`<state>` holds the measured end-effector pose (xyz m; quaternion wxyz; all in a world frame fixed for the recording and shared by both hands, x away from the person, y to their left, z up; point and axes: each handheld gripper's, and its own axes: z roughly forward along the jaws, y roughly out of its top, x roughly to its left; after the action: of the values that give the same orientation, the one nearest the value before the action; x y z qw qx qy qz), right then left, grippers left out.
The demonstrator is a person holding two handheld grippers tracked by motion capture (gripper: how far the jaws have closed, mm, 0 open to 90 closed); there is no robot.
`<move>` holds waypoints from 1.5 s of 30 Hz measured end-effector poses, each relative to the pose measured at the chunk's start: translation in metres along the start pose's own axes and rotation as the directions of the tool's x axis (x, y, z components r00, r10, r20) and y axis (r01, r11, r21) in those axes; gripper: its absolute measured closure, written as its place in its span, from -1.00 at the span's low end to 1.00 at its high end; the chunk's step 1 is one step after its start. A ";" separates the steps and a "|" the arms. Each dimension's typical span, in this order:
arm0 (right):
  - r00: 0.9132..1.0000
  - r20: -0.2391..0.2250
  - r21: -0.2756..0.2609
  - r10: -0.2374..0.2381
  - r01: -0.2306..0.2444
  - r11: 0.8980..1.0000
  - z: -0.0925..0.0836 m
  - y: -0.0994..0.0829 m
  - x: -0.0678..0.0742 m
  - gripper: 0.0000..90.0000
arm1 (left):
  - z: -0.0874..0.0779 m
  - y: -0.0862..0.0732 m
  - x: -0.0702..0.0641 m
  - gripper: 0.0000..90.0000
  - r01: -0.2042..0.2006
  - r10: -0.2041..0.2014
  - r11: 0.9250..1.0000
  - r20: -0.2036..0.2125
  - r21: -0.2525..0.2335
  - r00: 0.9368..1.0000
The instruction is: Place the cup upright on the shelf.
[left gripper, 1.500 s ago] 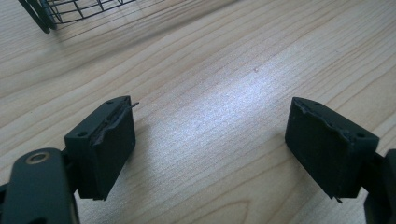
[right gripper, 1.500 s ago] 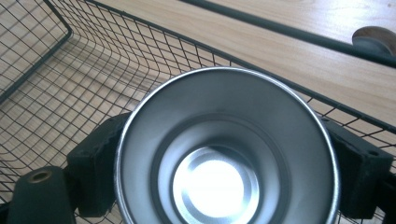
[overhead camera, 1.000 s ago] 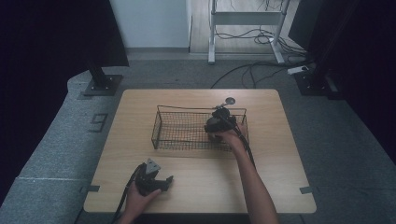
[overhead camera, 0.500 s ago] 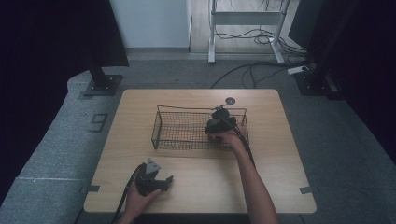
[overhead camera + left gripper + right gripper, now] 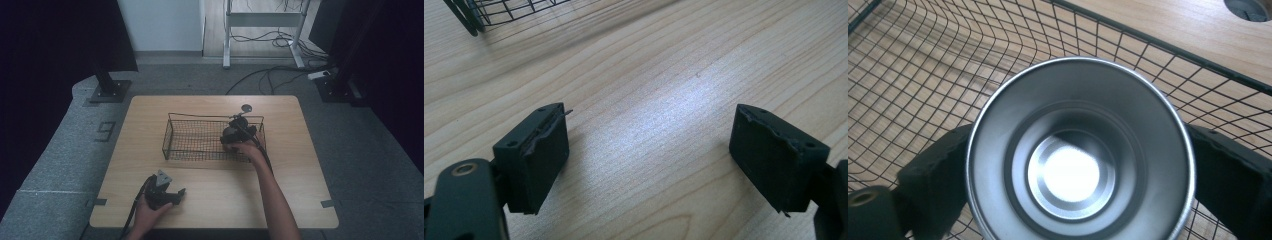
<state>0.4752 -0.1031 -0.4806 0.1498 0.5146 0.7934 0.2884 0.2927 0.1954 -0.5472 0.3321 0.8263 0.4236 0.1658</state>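
So the metal cup (image 5: 1080, 155) is sitting upright, mouth up, inside the wire basket (image 5: 172, 131), down at its right end, and I'm looking straight into the shiny bottom from my right gripper (image 5: 1080, 165). The jaws sit either side of the cup's rim and have just been opening with the cup between them; I'd say I've let go, though from this angle I can't tell for certain that the pads are clear of the wall. Coming in from above makes sense, since the basket's sides would block a sideways reach. The basket itself sits mid-table (image 5: 300, 200), a bit toward the far edge, and there's a small round dark thing (image 5: 246, 107) on the wood just beyond its far right corner, can't tell what it is. My left gripper (image 5: 649, 150) is parked near the table's near left corner, jaws wide apart over bare wood, gripping nothing, out of the way while the right one works.
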 end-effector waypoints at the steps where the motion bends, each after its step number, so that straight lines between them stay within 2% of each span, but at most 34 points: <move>1: 1.000 -0.002 -0.005 0.002 -0.002 1.000 -0.001 0.000 0.000 -0.94 | 0.000 0.000 0.000 -0.64 0.000 0.000 1.000 0.000 0.000 1.000; 8: 1.000 0.001 -0.070 0.026 -0.026 0.997 -0.014 -0.002 -0.003 -0.98 | 0.000 0.000 0.000 -0.64 0.000 0.000 1.000 0.000 0.001 1.000; 14: 0.999 -0.002 -0.161 0.044 -0.044 0.986 -0.035 -0.005 -0.005 -0.97 | 0.000 0.000 0.000 -0.64 -0.001 0.001 1.000 0.000 0.002 1.000; 21: 0.999 -0.017 -0.216 0.031 -0.034 0.976 -0.056 -0.015 -0.004 -0.96 | 0.000 0.000 0.000 -0.64 -0.001 0.001 1.000 0.000 0.002 1.000; 27: 0.999 -0.028 -0.263 0.016 -0.023 0.964 -0.074 -0.039 -0.004 -0.93 | 0.000 0.000 0.000 -0.64 0.000 0.000 1.000 0.000 0.002 1.000; 34: 0.999 -0.040 -0.299 0.035 -0.046 0.953 -0.087 -0.076 -0.008 -0.83 | 0.000 0.000 0.000 -0.64 0.001 -0.001 1.000 0.001 0.001 1.000; 41: 0.997 -0.054 -0.313 0.055 -0.069 0.947 -0.093 -0.110 -0.013 -0.80 | 0.000 0.000 0.000 -0.64 -0.002 0.002 1.000 0.001 0.003 1.000; 45: 0.997 -0.061 -0.305 0.057 -0.073 0.949 -0.093 -0.130 -0.013 -0.80 | 0.000 0.000 0.000 -0.64 -0.001 0.001 1.000 0.001 0.002 1.000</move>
<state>0.3363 -0.1826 -0.4875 0.1982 0.5033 0.7252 0.4261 0.2927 0.1955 -0.5470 0.3313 0.8269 0.4233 0.1652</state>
